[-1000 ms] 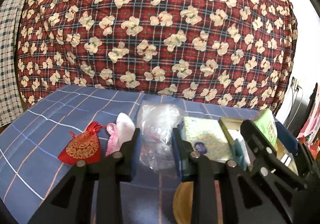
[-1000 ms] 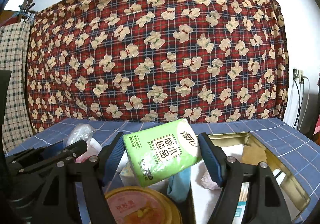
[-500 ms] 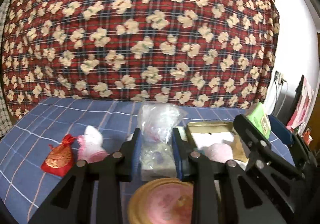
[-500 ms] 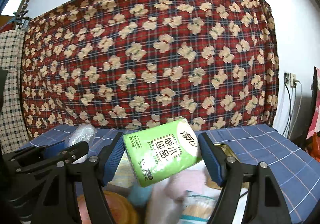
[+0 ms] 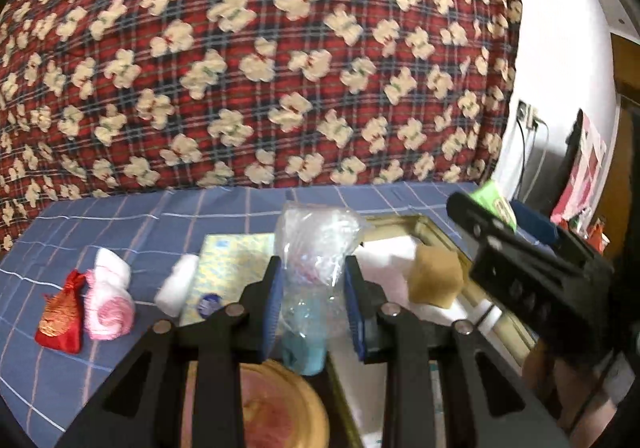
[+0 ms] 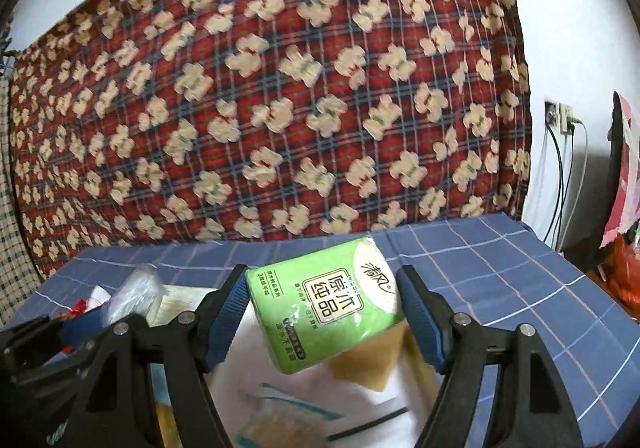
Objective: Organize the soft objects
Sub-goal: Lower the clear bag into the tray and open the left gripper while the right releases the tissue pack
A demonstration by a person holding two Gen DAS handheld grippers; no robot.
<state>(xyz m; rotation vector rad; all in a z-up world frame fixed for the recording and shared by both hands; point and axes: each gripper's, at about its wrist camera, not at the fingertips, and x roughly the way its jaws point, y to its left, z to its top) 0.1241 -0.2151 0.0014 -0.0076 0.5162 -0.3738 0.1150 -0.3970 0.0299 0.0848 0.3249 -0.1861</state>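
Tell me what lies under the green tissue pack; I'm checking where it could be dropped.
Below the green tissue pack in the right claw sits a tan sponge block on white lining in the gold-rimmed box. The pack covers whatever lies directly beneath it.

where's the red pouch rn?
Left wrist view, far left on the blue cloth: red pouch lies touching the pink roll on its right.

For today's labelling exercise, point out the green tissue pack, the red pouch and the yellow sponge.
green tissue pack [image 6: 324,312], right wrist view, printed front label.
red pouch [image 5: 60,318], left wrist view, gold-patterned body.
yellow sponge [image 5: 434,280], left wrist view, front face.
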